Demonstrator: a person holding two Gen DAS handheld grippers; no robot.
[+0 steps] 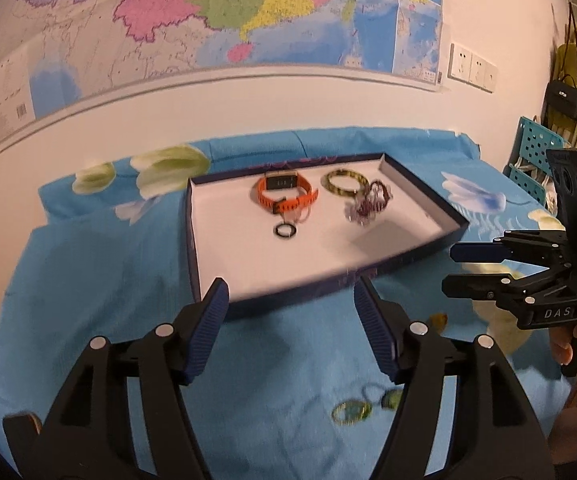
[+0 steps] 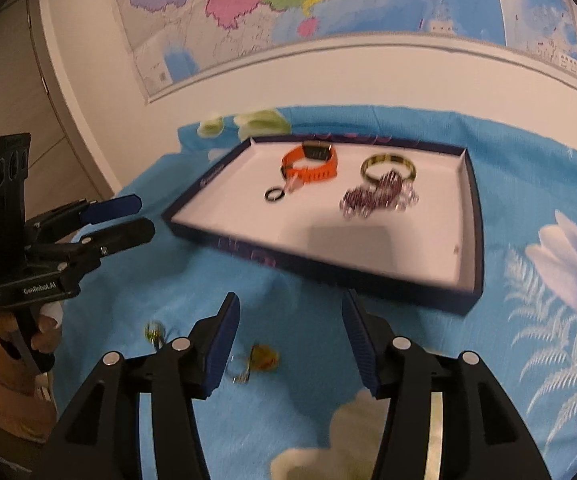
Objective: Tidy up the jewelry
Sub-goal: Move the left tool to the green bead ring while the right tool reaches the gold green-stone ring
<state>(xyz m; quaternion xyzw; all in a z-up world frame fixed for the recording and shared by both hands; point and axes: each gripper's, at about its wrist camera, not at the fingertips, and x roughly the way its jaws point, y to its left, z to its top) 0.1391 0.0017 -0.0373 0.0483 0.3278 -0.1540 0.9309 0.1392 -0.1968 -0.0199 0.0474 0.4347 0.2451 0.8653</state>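
the wall behind carries a big paper map (image 1: 216,12) in pastel colours; its print is too small to read. below it, a blue cloth (image 1: 100,280) with soft, fuzzy weave and printed pale flowers covers the surface in front of you. on the cloth lies a shallow rectangular tray (image 1: 204,280) with dark navy walls and a smooth white floor. inside it you see an orange rubber watch (image 1: 286,194) with a dark square face, a round yellowish bangle (image 1: 344,184), a heap of purple beaded chain (image 1: 370,202) touching the bangle, and a small black ring (image 1: 285,231) just beside the watch strap.

on the cloth near you, outside the tray, lie small gold-coloured pieces (image 1: 352,410), blurred.

your left gripper (image 1: 290,308) holds its ribbed blue pads wide apart, nothing between them. your right gripper (image 2: 290,316) is also spread, empty; its body reads "d a s" in the left view. the left one reads "genrobot.ai" in the right view.
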